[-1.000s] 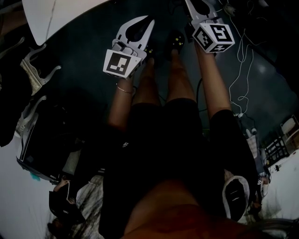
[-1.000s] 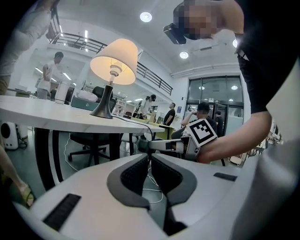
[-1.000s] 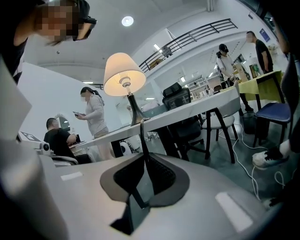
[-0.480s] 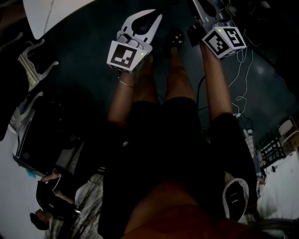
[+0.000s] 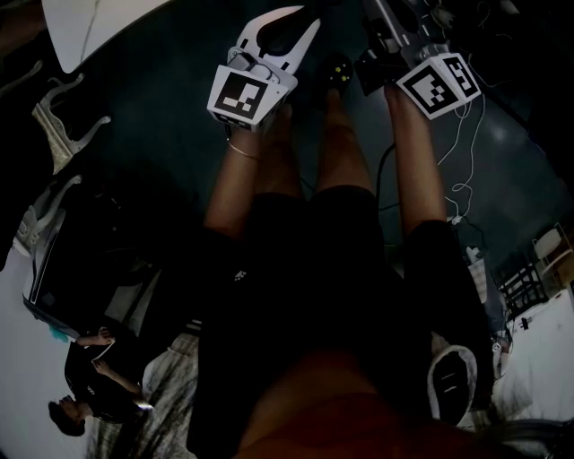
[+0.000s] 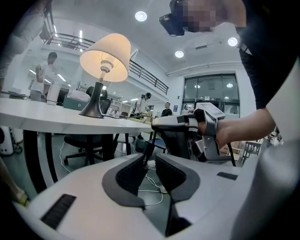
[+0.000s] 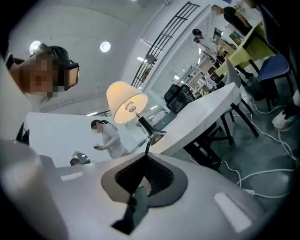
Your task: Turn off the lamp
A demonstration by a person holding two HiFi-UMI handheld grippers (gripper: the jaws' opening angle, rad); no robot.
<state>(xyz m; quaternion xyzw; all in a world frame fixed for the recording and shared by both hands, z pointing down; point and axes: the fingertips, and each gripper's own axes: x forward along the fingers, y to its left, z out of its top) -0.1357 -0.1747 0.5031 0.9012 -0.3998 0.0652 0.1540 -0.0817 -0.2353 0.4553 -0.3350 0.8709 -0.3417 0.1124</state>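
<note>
The lamp (image 6: pixel 105 54) is lit, its cream shade glowing, and it stands on a white table (image 6: pixel 47 119) to the upper left of both grippers; the right gripper view shows the lamp (image 7: pixel 125 103) too. A thin dark cord (image 7: pixel 147 143) runs from the table edge into my right gripper (image 7: pixel 146 157). Its jaws have just closed and are shut on that cord. From the right gripper (image 6: pixel 157 123) the cord (image 6: pixel 149 143) hangs down into the narrow gap of my left gripper (image 6: pixel 149 159), whose pads stand slightly apart. The dark head view shows both grippers, left (image 5: pixel 289 27) and right (image 5: pixel 386 18), held in front of the person's legs.
An office chair (image 6: pixel 89 140) and dark table legs (image 6: pixel 30 154) stand under the table. White cables (image 7: pixel 253 178) lie on the floor. Several people stand in the background, and more desks stand at the far right (image 7: pixel 243 51).
In the head view both grippers have moved toward the top of the picture. The right gripper's marker cube has rolled and shifted right. The people at the lower left have changed place.
</note>
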